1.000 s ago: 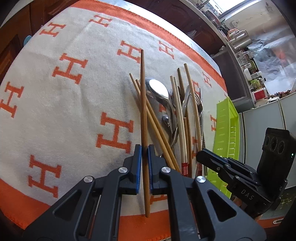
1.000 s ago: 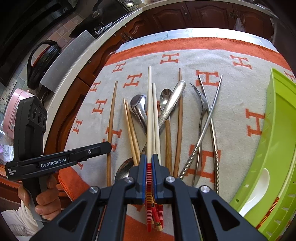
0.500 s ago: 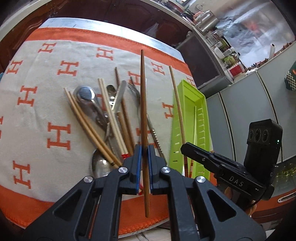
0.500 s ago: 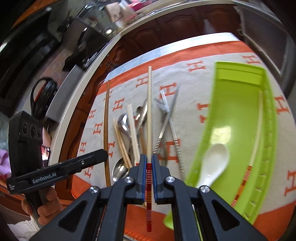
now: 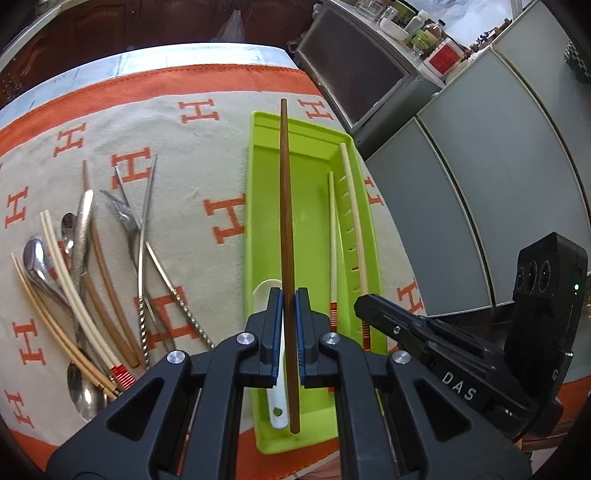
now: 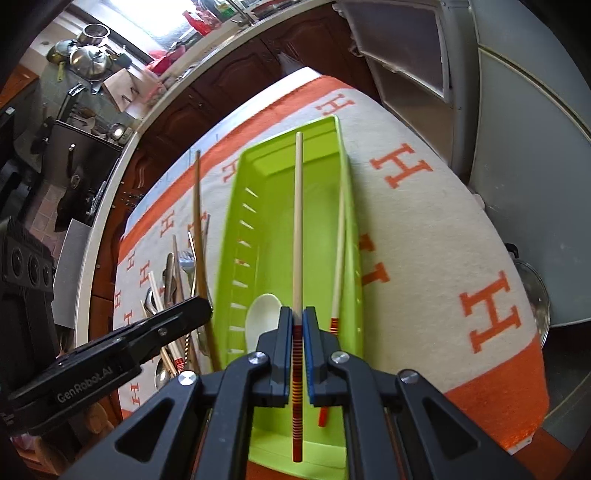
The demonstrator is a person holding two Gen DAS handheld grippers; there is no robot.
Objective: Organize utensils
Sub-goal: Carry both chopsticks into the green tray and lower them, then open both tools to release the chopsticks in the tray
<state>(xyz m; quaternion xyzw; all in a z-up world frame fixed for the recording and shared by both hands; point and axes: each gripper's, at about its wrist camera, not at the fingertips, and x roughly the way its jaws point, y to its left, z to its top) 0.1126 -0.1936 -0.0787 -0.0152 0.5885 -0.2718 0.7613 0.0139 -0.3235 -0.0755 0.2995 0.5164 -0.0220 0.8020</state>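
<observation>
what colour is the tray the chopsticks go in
Lime green tray, clearest in the right wrist view.

Black tongs (image 5: 289,332), blue pads, silver screws.

Both views are bright and evenly daylit. In the right wrist view, the strongest light comes from a blown-out window (image 6: 147,22) far beyond and left of the tongs (image 6: 298,354). The green tray (image 6: 258,206) ahead of them is smeared by motion blur. The left wrist view is sharper; its tongs (image 5: 289,336) cast little shadow on the blanket (image 5: 177,206). Fisheye distortion bends the cabinet fronts (image 5: 480,192) to the right of them, and the corners go black.
</observation>
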